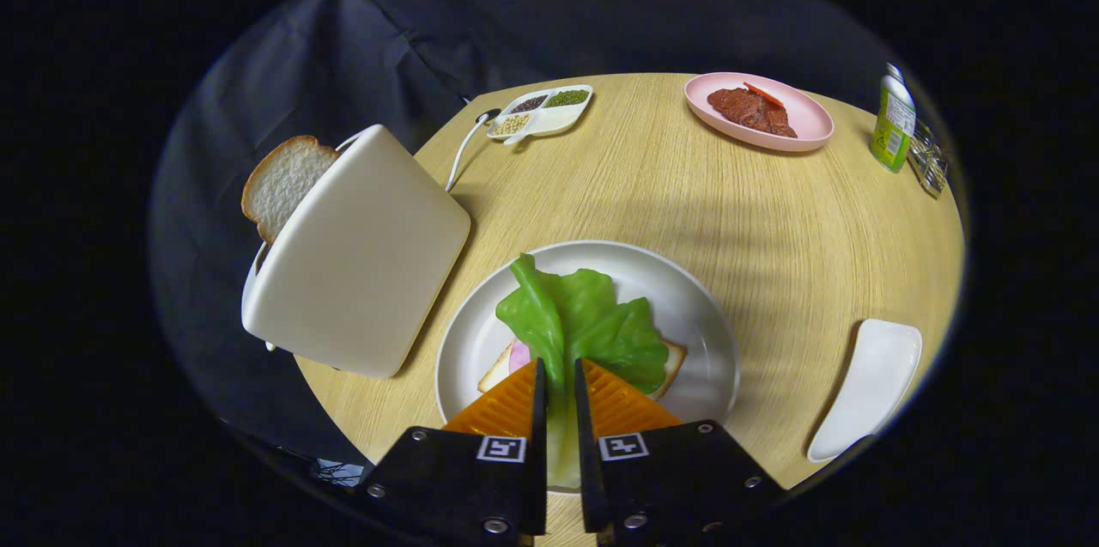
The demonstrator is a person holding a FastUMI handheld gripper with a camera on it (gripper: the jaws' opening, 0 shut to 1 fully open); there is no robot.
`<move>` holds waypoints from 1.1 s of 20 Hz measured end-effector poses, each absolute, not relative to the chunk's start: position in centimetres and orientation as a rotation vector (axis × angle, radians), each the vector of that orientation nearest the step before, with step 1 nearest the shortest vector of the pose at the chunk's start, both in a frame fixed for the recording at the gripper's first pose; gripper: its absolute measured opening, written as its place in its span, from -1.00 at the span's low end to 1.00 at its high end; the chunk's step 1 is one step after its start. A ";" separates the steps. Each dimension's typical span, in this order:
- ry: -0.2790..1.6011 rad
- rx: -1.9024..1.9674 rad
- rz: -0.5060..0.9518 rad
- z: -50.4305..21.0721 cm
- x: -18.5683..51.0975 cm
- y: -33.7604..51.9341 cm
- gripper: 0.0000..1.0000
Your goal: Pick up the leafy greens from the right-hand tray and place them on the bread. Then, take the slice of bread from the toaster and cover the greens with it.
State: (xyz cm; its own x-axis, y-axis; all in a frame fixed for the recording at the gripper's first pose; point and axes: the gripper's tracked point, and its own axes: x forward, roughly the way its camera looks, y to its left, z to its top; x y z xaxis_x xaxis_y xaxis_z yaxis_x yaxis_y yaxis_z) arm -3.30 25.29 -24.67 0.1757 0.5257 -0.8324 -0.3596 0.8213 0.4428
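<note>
1. The tool [560, 375] has its fingers nearly together, pinching the pale stem of the leafy greens [584, 319]
2. The greens lie just ahead of the fingers, draped over the bread [668, 367] on the white plate [695, 306]
3. Judgement: part the fingers only slightly, then lift straight up so the leaf is not dragged off
4. The toaster [361, 259], ahead and left, holds the bread slice [279, 182] upright; approach from above
</note>
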 end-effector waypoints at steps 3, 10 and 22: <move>1.214 0.130 0.644 -23.7 -3.2 25.7 -0.29; 1.099 0.108 0.642 -17.7 -1.3 26.7 0.14; 1.014 0.034 0.707 -6.0 0.6 34.0 0.74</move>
